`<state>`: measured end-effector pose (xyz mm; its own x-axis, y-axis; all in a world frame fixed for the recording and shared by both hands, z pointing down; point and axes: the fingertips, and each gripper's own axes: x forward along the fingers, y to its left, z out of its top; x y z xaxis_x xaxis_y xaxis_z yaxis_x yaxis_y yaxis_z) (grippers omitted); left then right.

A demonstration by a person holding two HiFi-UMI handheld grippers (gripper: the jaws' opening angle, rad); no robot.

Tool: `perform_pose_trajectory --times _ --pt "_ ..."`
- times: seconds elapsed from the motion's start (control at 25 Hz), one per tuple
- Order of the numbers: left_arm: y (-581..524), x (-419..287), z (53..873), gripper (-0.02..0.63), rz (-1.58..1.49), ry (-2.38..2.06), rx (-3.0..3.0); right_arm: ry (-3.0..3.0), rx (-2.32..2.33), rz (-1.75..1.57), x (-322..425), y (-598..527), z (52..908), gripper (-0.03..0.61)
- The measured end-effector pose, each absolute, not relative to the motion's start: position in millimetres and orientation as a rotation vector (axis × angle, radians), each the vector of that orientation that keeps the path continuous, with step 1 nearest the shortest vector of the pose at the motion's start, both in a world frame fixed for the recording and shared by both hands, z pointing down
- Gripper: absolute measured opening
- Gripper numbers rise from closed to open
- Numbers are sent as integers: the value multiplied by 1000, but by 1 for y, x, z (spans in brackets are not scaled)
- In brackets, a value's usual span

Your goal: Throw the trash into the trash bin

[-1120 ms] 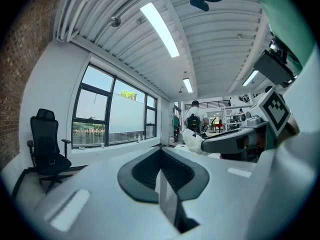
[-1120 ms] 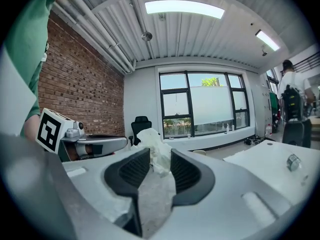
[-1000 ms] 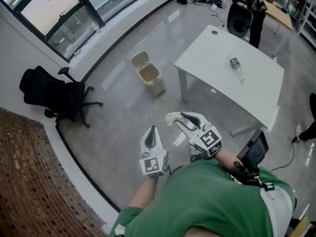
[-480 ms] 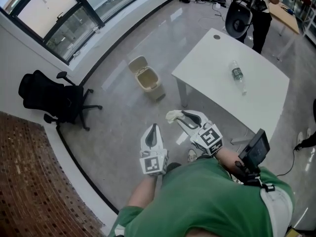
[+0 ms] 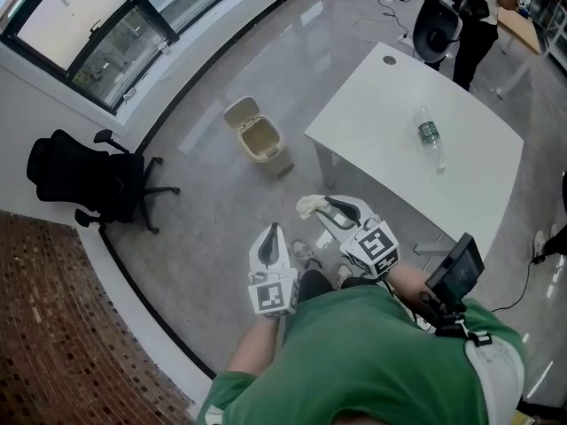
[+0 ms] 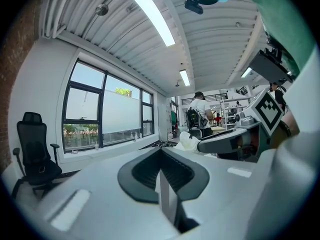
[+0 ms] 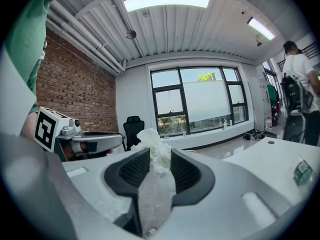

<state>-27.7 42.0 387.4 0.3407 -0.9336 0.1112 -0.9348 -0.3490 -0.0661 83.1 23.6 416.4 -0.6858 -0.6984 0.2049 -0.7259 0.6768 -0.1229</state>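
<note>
A beige trash bin [image 5: 260, 140] with its lid flipped up stands on the grey floor, some way ahead of both grippers. My right gripper [image 5: 321, 211] is shut on a crumpled white tissue [image 5: 306, 206], which bulges out past the jaw tips; the same tissue [image 7: 154, 146] fills the gap between the pads in the right gripper view. My left gripper [image 5: 273, 235] is held beside it at about waist height, jaws shut with nothing between them [image 6: 161, 156]. The bin is hidden in both gripper views.
A white table [image 5: 416, 144] with a plastic bottle [image 5: 429, 135] stands to the right of the bin. A black office chair [image 5: 84, 180] sits at the left by the wall and window. A person stands beyond the table near another chair [image 5: 438, 27].
Both grippers keep their pose while the person has walked forward: bin and table have drifted slightly nearer and lower in the head view. The tissue stays clamped.
</note>
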Motion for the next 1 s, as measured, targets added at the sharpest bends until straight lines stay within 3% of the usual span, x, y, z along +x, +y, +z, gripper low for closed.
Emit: perform_pose_trajectory --times 1.0 --pt "-137 -100 400 6 152 -1606 2642 -2621 1294 297 11 -144 425 133"
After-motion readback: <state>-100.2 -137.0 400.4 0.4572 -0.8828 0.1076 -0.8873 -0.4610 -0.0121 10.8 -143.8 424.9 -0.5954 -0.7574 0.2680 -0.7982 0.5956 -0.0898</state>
